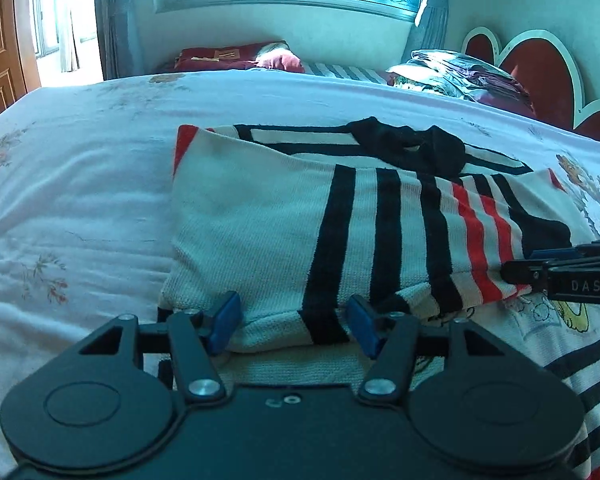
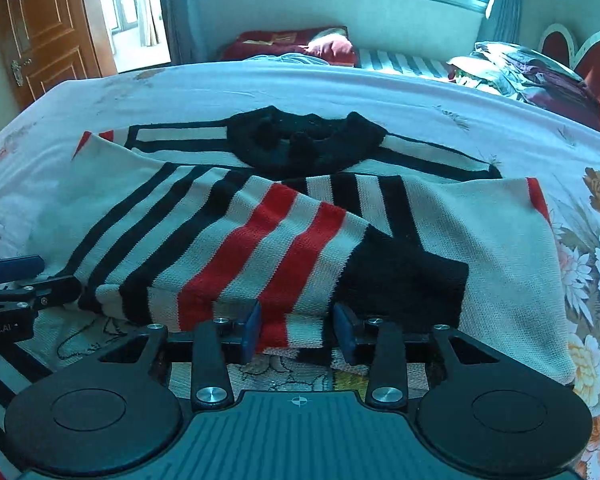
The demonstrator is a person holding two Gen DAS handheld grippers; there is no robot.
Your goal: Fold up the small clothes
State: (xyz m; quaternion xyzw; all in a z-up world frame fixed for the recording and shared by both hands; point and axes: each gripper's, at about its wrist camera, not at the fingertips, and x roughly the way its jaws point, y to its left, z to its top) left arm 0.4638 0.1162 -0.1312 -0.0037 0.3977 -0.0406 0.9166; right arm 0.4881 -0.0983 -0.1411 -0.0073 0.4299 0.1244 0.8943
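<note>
One ribbed white knit sweater with black and red stripes (image 1: pixel 284 216) lies on the floral white cotton bedsheet (image 1: pixel 80 184), its black collar (image 2: pixel 304 144) bunched at the far edge and two sleeves folded across the front. The left gripper (image 1: pixel 294 322) spreads its two blue pads wide around the thick folded hem. The right gripper (image 2: pixel 296 330) brackets the red-striped sleeve cuff (image 2: pixel 284 264), jaws parted.

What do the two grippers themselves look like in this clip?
Both the left gripper and the right gripper are matte black, with blue finger pads, silver pivot screws and round discs on the body. White lettering marks their sides. No cables or sleeves show.
</note>
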